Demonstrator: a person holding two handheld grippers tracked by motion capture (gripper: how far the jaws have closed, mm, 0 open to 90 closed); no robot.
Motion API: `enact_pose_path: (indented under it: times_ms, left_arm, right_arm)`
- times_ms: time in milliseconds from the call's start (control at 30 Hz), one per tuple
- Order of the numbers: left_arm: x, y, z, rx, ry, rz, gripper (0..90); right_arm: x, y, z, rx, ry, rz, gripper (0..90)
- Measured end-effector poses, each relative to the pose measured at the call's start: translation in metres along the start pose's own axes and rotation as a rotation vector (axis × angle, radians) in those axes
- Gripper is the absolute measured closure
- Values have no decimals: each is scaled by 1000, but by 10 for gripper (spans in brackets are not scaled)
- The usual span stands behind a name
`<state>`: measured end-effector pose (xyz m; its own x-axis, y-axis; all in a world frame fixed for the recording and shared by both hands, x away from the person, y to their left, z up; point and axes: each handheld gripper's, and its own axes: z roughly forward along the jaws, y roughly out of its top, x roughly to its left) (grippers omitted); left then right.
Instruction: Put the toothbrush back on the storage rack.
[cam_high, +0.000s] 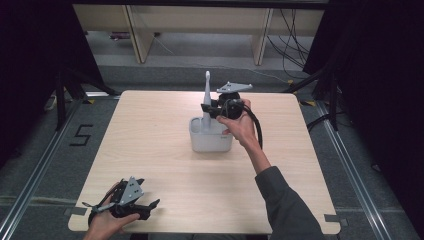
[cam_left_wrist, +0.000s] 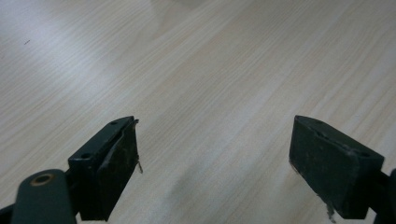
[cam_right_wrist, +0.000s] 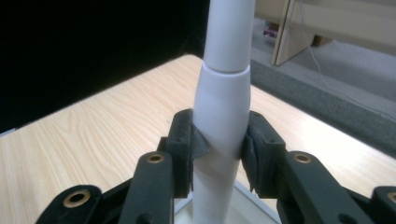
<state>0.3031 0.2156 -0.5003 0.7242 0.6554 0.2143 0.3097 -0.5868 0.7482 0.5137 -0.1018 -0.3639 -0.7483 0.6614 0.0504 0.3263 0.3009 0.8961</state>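
In white holder (cam_high: 211, 141), toothbrush (cam_high: 207, 95) base hidden; right hand-held gripper (cam_high: 206, 109) clamps handle.

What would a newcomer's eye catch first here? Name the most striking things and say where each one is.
First, the tall white toothbrush standing upright at the table's middle, clamped by the right gripper, its lower end in a white holder. In the right gripper view its black fingers press the toothbrush from both sides. Next, the left gripper lies low at the near left corner of the wooden table, fingers wide apart with nothing between.
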Motion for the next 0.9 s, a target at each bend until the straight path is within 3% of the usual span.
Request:
enact_pose_path:
  times_ms: [67, 300, 400, 533, 600, 800, 900]
  left_arm:
    - [0, 0, 0, 2, -4, 7, 151]
    - [1, 0, 0, 0, -9, 4, 151]
    - [1, 0, 0, 3, -6, 4, 151]
    - [0, 0, 0, 3, -7, 1, 151]
    - [0, 0, 0, 1, -1, 3, 151]
    - [0, 0, 0, 3, -5, 6, 151]
    - [0, 0, 0, 4, 0, 5, 151]
  right_arm:
    - [-2, -3, 4, 6, -8, -15, 669]
    - [-3, -14, 15, 19, -21, 17, 669]
    - [-5, -18, 18, 42, -18, -1, 668]
    - [-3, -23, 23, 60, -22, 29, 668]
    - [-4, -25, 26, 54, -24, -1, 668]
    - [-2, -31, 30, 71, -11, 28, 668]
    - [-2, -33, 32, 78, -20, 9, 667]
